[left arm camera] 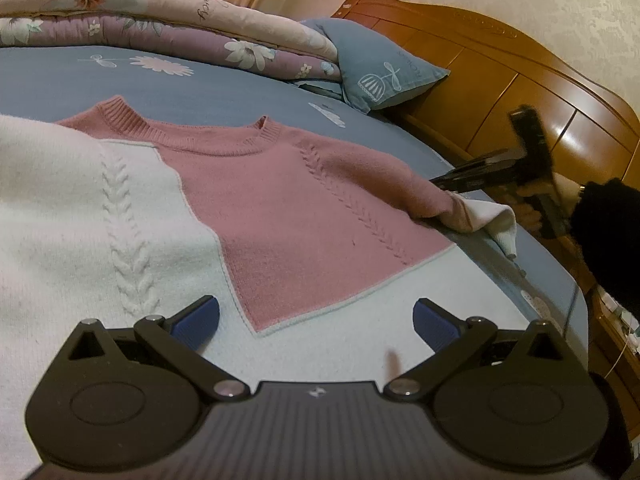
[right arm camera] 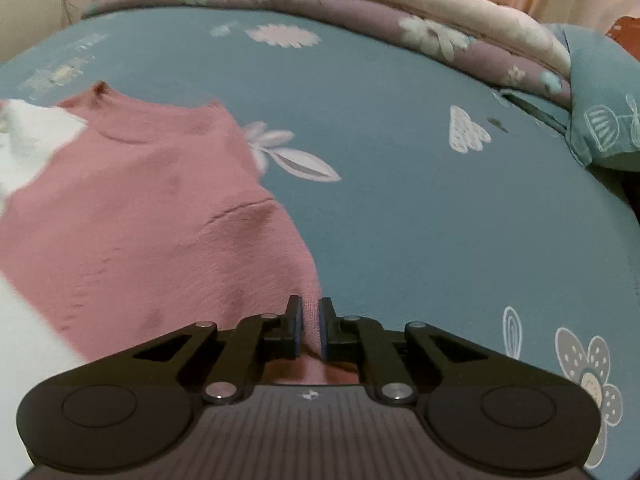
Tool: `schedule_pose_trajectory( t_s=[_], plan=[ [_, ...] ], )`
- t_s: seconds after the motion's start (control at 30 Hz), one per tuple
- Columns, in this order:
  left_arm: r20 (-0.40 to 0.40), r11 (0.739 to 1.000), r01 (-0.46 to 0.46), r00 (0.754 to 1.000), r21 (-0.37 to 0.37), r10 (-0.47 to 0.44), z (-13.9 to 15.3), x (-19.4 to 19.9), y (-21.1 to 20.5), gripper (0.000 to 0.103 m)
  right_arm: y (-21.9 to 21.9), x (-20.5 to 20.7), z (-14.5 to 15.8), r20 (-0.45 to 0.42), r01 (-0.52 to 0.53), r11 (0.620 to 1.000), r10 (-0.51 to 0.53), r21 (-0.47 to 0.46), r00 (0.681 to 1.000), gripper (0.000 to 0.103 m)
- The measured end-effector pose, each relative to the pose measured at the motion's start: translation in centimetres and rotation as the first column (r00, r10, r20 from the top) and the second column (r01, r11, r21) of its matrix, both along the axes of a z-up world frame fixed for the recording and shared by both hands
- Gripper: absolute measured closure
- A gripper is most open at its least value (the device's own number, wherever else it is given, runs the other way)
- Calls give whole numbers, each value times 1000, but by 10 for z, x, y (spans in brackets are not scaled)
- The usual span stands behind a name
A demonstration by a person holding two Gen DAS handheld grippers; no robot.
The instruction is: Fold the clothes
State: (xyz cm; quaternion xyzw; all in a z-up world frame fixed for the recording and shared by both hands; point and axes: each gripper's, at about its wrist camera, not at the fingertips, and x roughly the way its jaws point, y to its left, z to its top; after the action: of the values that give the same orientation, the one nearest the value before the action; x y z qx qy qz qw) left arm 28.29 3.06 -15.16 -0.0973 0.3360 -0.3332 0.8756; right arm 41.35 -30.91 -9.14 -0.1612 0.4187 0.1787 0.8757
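A pink and white knitted sweater with raised cable-braid stitching (left arm camera: 280, 200) lies spread flat on a blue-grey bedsheet printed with white flowers and leaves (left arm camera: 224, 88), its ribbed round collar toward the far side of the bed. One white panel is folded over the sweater's left part in the left wrist view, and a pink sleeve with a white ribbed cuff (left arm camera: 480, 212) reaches toward the bed's right edge. The left gripper (left arm camera: 316, 320), black with blue pads, hovers over the white lower part of the sweater with its jaws spread wide and nothing between them. The right gripper (right arm camera: 310, 330) has its jaws drawn close together, pinching a fold of the pink sleeve between the pads; in the left wrist view it shows blurred at the right, held by a hand (left arm camera: 532, 200) in a dark sleeve. Behind the sweater a folded floral quilt in cream and mauve (left arm camera: 192, 28) is stacked along the far edge; it carries a line of dark cursive script too small and tilted to read. Beside it a blue pillow (left arm camera: 384, 76) printed with a white outline drawing bears small lettering I cannot make out, and it leans against a glossy orange-brown wooden headboard (left arm camera: 500, 84).
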Motion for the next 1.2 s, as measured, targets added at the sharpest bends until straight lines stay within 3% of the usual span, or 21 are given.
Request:
schedule_pose_trajectory(
  t_s=[0.17, 0.3, 0.37, 0.43, 0.53, 0.7, 0.8, 0.87, 1.0, 1.1, 1.2],
  plan=[
    [0, 1000, -1, 1000, 1, 1, 0, 0, 0, 1, 30, -49, 28, 97, -92, 996, 92, -5, 991, 92],
    [1, 1000, -3, 1000, 3, 3, 0, 0, -1, 1, 69, -82, 14, 29, -220, 972, 223, -86, 974, 90],
    [1, 1000, -3, 1000, 3, 3, 0, 0, -1, 1, 86, -94, 3, 3, -273, 953, 276, -131, 961, 70],
    [0, 1000, -3, 1000, 2, 3, 0, 0, -1, 1, 97, -97, -5, -12, -301, 942, 303, -149, 953, 58],
    [-1, 1000, -4, 1000, -1, 4, 0, 0, -1, 1, 99, -94, 5, 2, -310, 940, 314, -144, 949, 58],
    [-1, 1000, -4, 1000, -1, 4, 1, 0, -1, 1, 64, -72, 41, 113, -200, 977, 190, 80, 975, 58],
    [0, 1000, -5, 1000, 1, 5, 1, -1, -1, 1, 42, -41, 47, 117, -84, 971, 58, 224, 991, 58],
    [-1, 1000, -5, 1000, 0, 5, 1, -1, -1, 1, 29, -14, 39, 69, 3, 949, -26, 317, 997, 58],
    [-3, 1000, -6, 1000, -4, 6, 1, -1, 0, 1, 14, 25, 12, -85, 103, 873, -71, 476, 994, 58],
    [-3, 1000, -6, 1000, -5, 5, 1, -1, 0, 1, 16, 35, -2, -146, 121, 847, -52, 517, 988, 58],
    [-3, 1000, -5, 1000, -4, 5, 1, -1, 0, 1, 25, 36, -13, -170, 115, 855, -32, 506, 985, 59]
  ],
)
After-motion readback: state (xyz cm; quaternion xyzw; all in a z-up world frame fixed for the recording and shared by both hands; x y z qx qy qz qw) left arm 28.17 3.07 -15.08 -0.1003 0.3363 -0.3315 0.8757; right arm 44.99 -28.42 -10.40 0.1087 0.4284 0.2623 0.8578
